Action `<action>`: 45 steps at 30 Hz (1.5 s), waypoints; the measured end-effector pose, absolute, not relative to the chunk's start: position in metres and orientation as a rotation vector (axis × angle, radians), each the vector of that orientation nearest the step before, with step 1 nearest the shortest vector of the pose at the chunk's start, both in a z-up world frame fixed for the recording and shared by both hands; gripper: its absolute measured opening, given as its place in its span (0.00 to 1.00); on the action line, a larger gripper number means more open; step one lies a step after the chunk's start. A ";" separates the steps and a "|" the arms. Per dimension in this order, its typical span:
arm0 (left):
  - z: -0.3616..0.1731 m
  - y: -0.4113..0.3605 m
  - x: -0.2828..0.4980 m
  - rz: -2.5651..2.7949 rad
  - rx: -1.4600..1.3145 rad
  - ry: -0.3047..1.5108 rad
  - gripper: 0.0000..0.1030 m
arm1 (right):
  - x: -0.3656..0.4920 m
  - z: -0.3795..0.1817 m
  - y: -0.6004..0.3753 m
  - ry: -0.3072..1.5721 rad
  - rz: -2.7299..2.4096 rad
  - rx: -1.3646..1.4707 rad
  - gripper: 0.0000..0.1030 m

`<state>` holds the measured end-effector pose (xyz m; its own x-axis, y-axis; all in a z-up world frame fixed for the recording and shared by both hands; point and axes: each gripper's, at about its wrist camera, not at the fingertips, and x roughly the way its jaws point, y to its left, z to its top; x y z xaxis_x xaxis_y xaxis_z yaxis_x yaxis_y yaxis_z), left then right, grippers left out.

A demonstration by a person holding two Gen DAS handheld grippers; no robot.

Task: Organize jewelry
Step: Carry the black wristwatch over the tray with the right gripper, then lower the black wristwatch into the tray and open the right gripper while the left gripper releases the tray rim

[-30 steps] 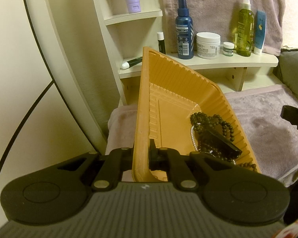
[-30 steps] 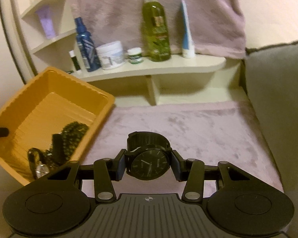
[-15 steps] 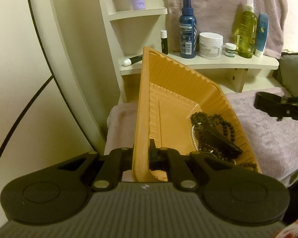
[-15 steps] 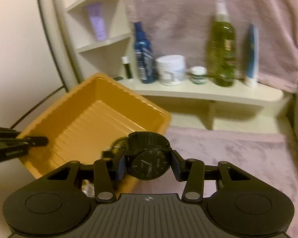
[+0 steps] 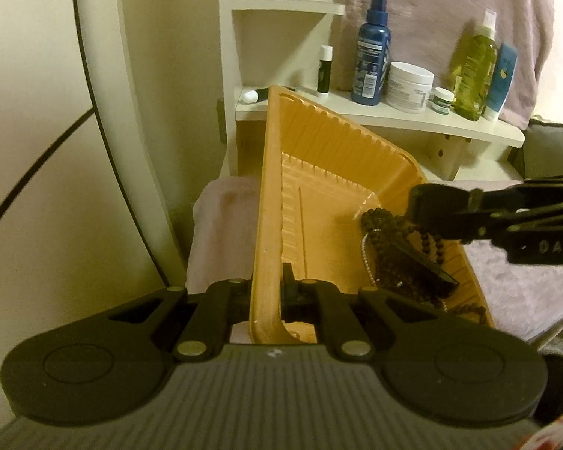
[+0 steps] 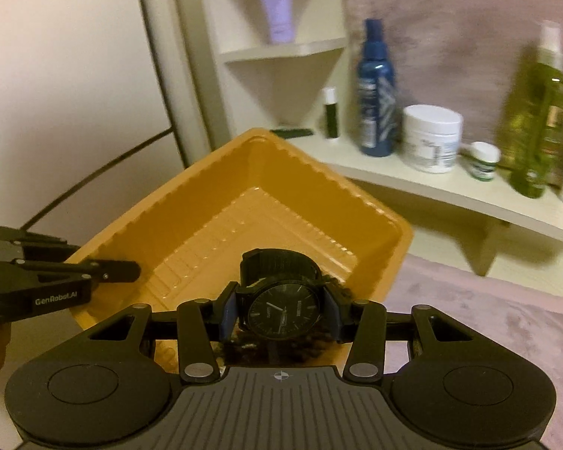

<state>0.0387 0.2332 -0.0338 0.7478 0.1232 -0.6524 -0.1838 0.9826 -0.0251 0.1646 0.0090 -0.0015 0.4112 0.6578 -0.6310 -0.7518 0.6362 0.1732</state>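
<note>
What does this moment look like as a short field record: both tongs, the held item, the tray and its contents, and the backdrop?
left tongs: shut on the near wall of the orange tray
right tongs: shut on a black wristwatch, held over the tray
tray contents: dark bead strands with a silvery chain, heaped at one side
surface: mauve plush cloth
backdrop: white shelf with blue bottle, white jar, green spray bottle
</note>
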 end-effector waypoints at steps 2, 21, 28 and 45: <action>-0.036 0.237 0.038 0.161 -0.104 0.708 0.06 | 0.166 -0.005 0.017 0.738 0.900 -0.162 0.45; -0.051 0.266 0.033 0.152 -0.213 0.717 0.35 | 0.172 -0.029 0.063 0.781 0.918 -0.302 0.45; -0.047 0.274 0.026 0.169 -0.209 0.700 0.36 | 0.173 -0.028 0.070 0.782 0.927 -0.313 0.45; -0.036 0.279 0.011 0.219 -0.205 0.648 0.42 | 0.172 -0.018 0.076 0.743 0.922 -0.274 0.68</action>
